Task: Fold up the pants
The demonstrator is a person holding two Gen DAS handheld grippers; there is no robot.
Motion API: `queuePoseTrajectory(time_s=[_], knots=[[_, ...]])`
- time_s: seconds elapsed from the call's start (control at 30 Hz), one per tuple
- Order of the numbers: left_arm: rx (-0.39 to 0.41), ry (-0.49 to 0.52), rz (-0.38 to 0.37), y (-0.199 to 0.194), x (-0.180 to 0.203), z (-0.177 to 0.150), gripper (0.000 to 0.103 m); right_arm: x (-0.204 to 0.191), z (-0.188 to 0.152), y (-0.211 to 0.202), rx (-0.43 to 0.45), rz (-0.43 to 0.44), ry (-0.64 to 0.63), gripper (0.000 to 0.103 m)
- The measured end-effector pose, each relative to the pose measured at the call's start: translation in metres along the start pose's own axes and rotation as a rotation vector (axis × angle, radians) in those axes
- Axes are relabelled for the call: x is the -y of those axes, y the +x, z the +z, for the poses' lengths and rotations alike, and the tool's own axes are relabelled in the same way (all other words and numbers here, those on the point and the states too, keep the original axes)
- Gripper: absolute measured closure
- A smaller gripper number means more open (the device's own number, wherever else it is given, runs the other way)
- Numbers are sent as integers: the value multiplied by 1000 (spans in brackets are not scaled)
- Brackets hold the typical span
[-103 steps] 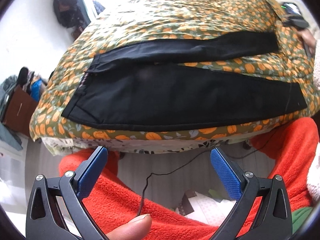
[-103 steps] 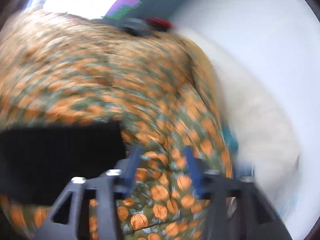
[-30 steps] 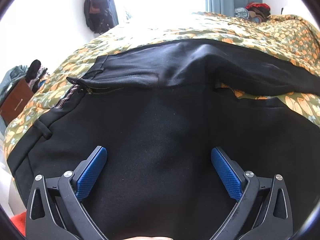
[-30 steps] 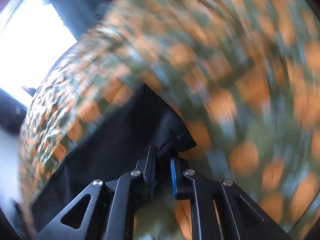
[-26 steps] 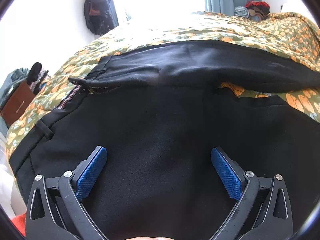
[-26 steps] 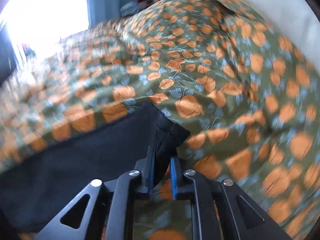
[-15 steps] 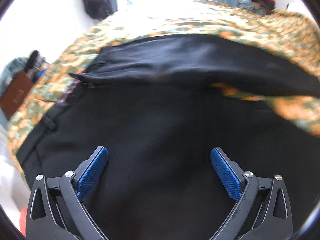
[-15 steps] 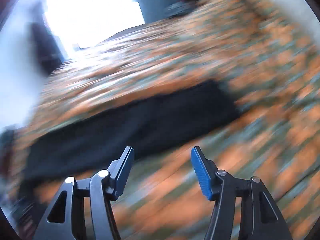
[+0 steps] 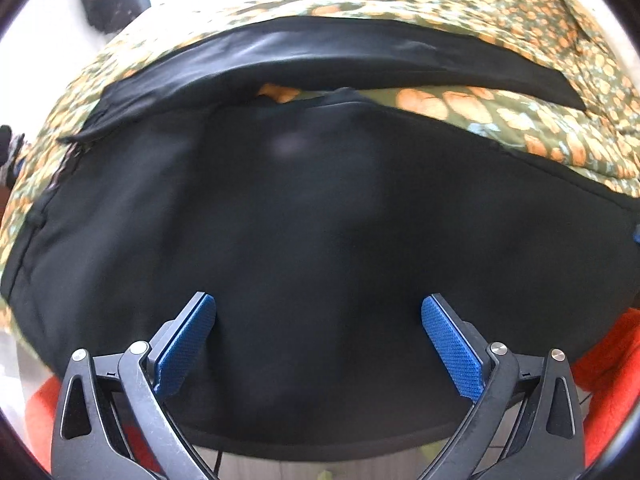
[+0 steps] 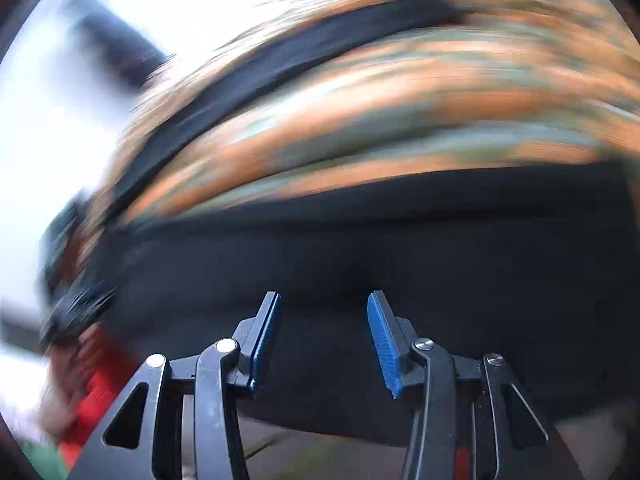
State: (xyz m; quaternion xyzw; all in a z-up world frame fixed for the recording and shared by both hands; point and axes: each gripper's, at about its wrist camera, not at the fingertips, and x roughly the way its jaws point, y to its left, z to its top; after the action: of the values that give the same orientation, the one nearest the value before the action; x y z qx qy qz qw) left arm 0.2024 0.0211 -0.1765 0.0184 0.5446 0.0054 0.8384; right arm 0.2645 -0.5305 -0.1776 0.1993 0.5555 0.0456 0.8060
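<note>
Left wrist view: black fabric pants (image 9: 320,200) spread flat across a green bedspread printed with orange fruit (image 9: 520,40), waist end toward the left, legs running off to the right. Far leg (image 9: 340,56) lying as a long band further back, parted from the near leg by a wedge of bedspread (widest toward the right). Near leg filling most of the frame, its lower edge hanging just over the edge of the bed. Left gripper with blue textured pads (image 9: 318,340) poised over the near leg, jaws spread wide, nothing between them. Orange-red fleece garment (image 9: 608,360) visible low at both corners.

Right wrist view: heavily motion-blurred. Same black pants (image 10: 400,248) filling the lower half, the far leg a dark streak (image 10: 280,72) across the smeared orange-and-green bedspread (image 10: 400,120). Right gripper with blue pads (image 10: 324,340) over the near leg, jaws parted moderately (narrower than the left), gripping nothing. Blurred red and dark shapes at the lower left (image 10: 88,360), too smeared to identify.
</note>
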Motion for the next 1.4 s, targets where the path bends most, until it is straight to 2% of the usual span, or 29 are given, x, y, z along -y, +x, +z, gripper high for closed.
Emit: queuePoseTrajectory(time_s=[0.03, 0.07, 0.13, 0.17, 0.2, 0.27, 0.33, 0.37, 0.4, 0.43, 0.47, 0.5, 0.53, 0.57, 0.63, 0.67, 0.7, 0.73, 0.8, 0.87, 1.0, 1.1, 1.2, 1.27, 1.33, 1.4], knots=[[-3, -7, 9, 0, 0, -1, 0, 32, 2, -16, 28, -53, 68, 67], [-7, -17, 21, -2, -5, 0, 0, 66, 5, -34, 58, -140, 150, 69], [-5, -30, 44, -7, -10, 2, 0, 114, 4, -78, 123, -421, 286, 61], [6, -32, 57, -11, -12, 3, 0, 122, 2, -95, 156, -497, 312, 61], [16, -31, 69, -13, -13, 5, 0, 122, -3, -112, 186, -465, 323, 61], [20, -33, 83, -13, -14, 11, 0, 105, -10, -116, 188, -281, 309, 61], [17, -47, 79, -9, -14, 17, 0, 67, -21, -90, 86, 41, 269, 53], [12, -52, 76, -8, -14, 19, 0, 53, -25, -74, 36, 151, 266, 53], [7, -56, 73, -6, -13, 21, 0, 41, -31, -57, -12, 218, 275, 53], [5, -57, 69, -6, -13, 22, 0, 37, -35, -43, -42, 236, 288, 53], [6, -55, 68, -7, -12, 21, 0, 42, -37, -33, -58, 206, 309, 54], [9, -50, 68, -10, -12, 21, 0, 55, -41, -27, -52, 99, 361, 57], [14, -44, 70, -12, -13, 21, 0, 74, -49, -33, -1, -42, 455, 60], [21, -42, 73, -15, -16, 21, 0, 102, -58, -56, 108, -211, 591, 60], [33, -56, 73, -20, -26, 21, 0, 129, -68, -99, 273, -419, 701, 56], [37, -72, 70, -22, -32, 24, 0, 133, -69, -118, 328, -493, 693, 55], [43, -85, 65, -23, -38, 28, 0, 131, -65, -136, 377, -519, 651, 53], [61, -103, 62, -24, -46, 37, 0, 124, -60, -145, 393, -503, 608, 46], [99, -123, 65, -23, -55, 57, 0, 106, -41, -153, 384, -463, 525, 38], [138, -143, 85, -16, -65, 90, 0, 65, -15, -139, 349, -375, 421, 36], [235, -250, 127, 1, -88, 150, 0, -32, 50, -75, 251, -101, 191, 29], [247, -353, 98, 25, -108, 174, 1, -110, 96, 3, 172, 118, 55, 27], [199, -370, 143, 59, -119, 182, 0, -173, 123, 63, 146, 187, -58, 27], [124, -343, 196, 89, -124, 180, 0, -197, 145, 101, 115, 206, -124, 27], [129, -324, 182, 100, -125, 170, 0, -192, 167, 133, 92, 171, -126, 28], [167, -327, 174, 99, -126, 163, 0, -163, 184, 156, 48, 137, -45, 28]])
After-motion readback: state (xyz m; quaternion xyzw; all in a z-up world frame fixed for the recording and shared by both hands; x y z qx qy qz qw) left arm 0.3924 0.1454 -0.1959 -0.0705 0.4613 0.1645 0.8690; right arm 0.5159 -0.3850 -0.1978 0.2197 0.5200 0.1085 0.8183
